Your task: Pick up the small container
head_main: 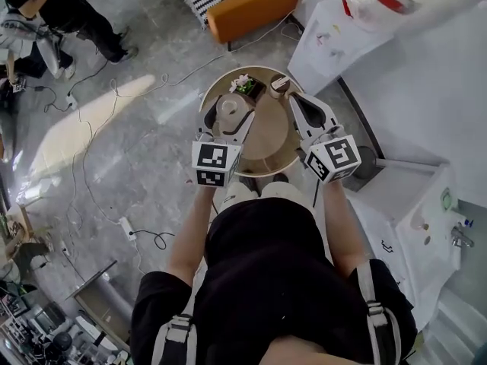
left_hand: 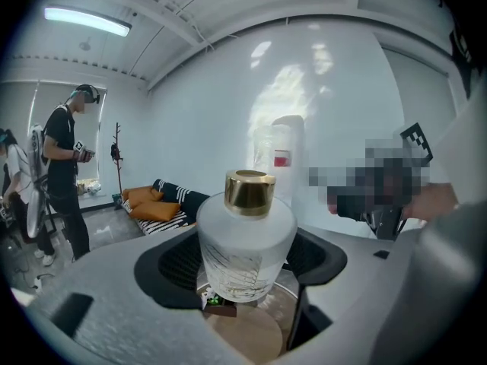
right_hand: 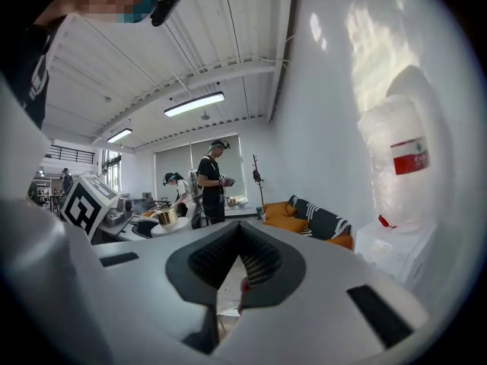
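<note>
My left gripper (head_main: 227,122) is shut on a frosted glass bottle (head_main: 229,106) with a gold cap, gripping it round the body. In the left gripper view the bottle (left_hand: 245,242) fills the gap between the dark pads and hangs above the round wooden table (left_hand: 247,337). My right gripper (head_main: 281,90) reaches over the table's far right side, jaws nearly together on a small round container (head_main: 278,83) at its tip. In the right gripper view (right_hand: 240,268) only a sliver of something reddish (right_hand: 243,284) shows between the pads.
A small dark box with flowers (head_main: 243,86) sits at the far edge of the round table (head_main: 266,139). Beyond are an orange sofa (head_main: 251,10) and a plastic-wrapped white appliance (head_main: 380,6). Cables (head_main: 99,128) cross the floor at left, where people (head_main: 68,14) stand.
</note>
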Demonstrator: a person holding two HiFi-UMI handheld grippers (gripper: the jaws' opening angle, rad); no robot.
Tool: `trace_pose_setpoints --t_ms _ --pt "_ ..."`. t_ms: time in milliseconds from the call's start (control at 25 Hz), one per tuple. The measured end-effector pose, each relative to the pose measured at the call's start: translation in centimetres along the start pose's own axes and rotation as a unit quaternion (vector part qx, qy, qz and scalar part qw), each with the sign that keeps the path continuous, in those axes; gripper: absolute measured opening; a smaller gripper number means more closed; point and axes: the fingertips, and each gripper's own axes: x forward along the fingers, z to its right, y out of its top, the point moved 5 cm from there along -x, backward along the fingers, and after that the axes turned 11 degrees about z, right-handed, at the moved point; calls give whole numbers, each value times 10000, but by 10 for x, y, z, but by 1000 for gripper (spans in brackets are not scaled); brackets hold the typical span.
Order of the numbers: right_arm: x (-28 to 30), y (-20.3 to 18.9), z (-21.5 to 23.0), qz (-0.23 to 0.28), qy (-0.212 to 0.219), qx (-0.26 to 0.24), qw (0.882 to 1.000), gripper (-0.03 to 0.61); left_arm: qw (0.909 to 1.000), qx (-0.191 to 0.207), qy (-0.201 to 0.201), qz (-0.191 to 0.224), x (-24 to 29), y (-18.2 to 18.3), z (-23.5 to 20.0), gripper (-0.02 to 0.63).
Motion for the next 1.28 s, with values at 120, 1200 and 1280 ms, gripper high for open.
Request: trace_pose_setpoints --t_ms 120,1200,1280 --pt "5 21 -1 147 36 -111 9998 5 9999 74 -68 63 -2 25 -2 339" --pt "7 105 -36 325 241 -480 9980 4 9986 -9 -319 430 -35 123 -6 339" --pt "6 104 -40 314 252 -497 9980 5 9986 -14 -335 420 -37 122 -6 339"
